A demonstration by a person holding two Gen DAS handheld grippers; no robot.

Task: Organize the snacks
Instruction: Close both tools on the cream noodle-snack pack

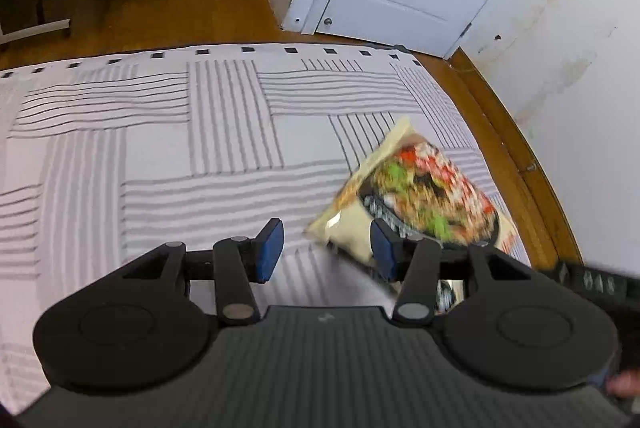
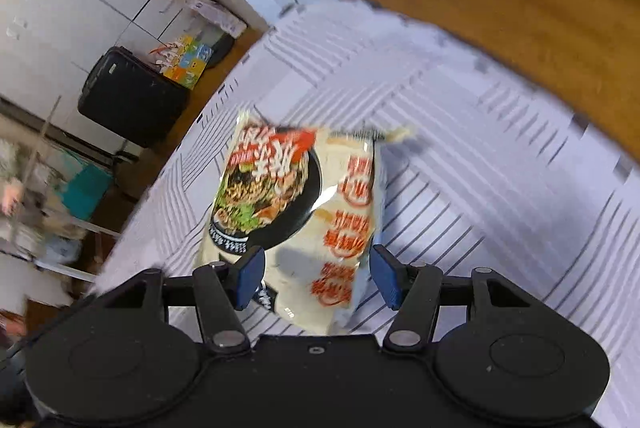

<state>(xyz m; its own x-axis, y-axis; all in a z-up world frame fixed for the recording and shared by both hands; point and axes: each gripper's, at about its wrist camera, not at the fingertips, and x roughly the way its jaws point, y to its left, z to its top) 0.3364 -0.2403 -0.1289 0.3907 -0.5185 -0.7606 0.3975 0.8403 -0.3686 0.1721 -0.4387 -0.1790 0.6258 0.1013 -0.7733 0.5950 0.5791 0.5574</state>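
In the left wrist view, the left tool [image 1: 327, 248] is seen with its blue pads spread wide apart and nothing held between them. A noodle packet [image 1: 416, 196] is found ahead and to the right of this tool, over the striped bed cover [image 1: 200, 132] near the bed's right edge, beside the wooden floor [image 1: 516, 156]. The packet is blurred, so its exact pose is hard to read, but its long axis is seen to run diagonally, from lower right towards upper left. Its near corner is overlapped by the right-hand pad [image 1: 383, 252]; whether the two touch cannot be told. The gap of the left tool is not lined up with the packet: the packet lies off to the right of it.

In the right wrist view, the same noodle packet [image 2: 296, 212] is seen directly in front of the right tool [image 2: 318, 278], with its lower end reaching down between the two blue pads. The long axis is seen to run away from the tool, roughly along the fingers. The jaws are open about as wide as the packet; a firm hold is not shown, and whether the pads press its sides cannot be told. It cannot be told whether the packet rests on the bed cover [image 2: 500, 188] or is lifted off it.

The right tool is judged the nearer and better aligned of the two, so the coming move is judged to turn on it.
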